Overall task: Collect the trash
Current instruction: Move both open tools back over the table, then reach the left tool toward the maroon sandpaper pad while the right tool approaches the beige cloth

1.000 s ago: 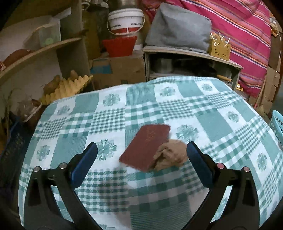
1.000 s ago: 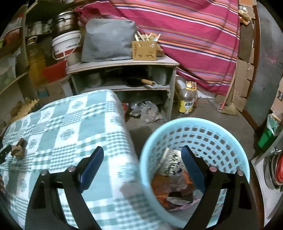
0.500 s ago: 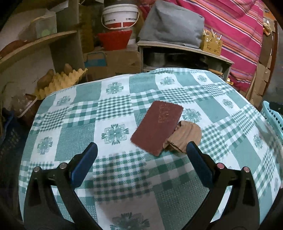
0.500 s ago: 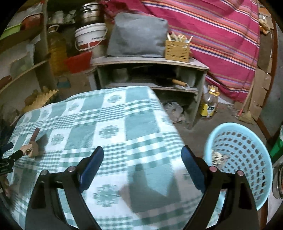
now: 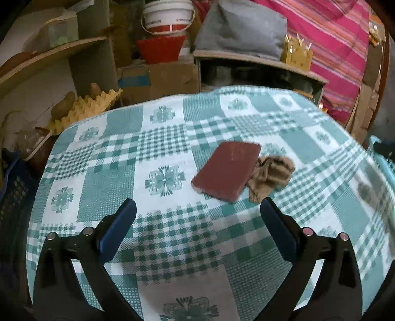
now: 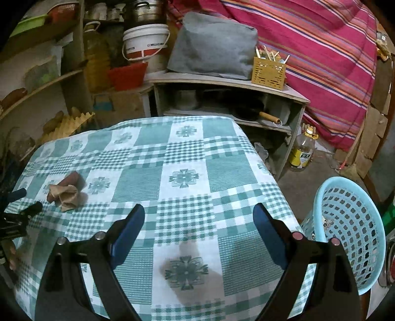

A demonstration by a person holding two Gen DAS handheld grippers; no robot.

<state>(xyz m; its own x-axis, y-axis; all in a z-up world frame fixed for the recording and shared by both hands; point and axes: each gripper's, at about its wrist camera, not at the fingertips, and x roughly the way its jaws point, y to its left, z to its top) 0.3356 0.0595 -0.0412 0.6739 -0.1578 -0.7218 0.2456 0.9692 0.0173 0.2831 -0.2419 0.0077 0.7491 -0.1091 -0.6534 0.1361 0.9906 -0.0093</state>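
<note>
A crumpled brown paper scrap (image 5: pixel 270 176) lies on the green checked tablecloth (image 5: pixel 160 138), touching the right edge of a dark red book (image 5: pixel 227 170). My left gripper (image 5: pixel 197 212) is open and empty, just short of both. The scrap (image 6: pixel 65 195) and the book (image 6: pixel 70 179) also show in the right wrist view at the table's left. My right gripper (image 6: pixel 198 222) is open and empty above the table's right half. A light blue trash basket (image 6: pixel 350 229) stands on the floor right of the table.
A grey shelf unit (image 6: pixel 229 98) with a grey bag and a yellow caddy stands behind the table. A bottle (image 6: pixel 302 150) is on the floor. Wooden shelves, a white bucket (image 5: pixel 167 17) and an egg tray (image 5: pixel 86 106) are at the back left.
My right gripper has swung left from over the basket to over the table. My left gripper has drawn back from the book and scrap, which now lie farther ahead.
</note>
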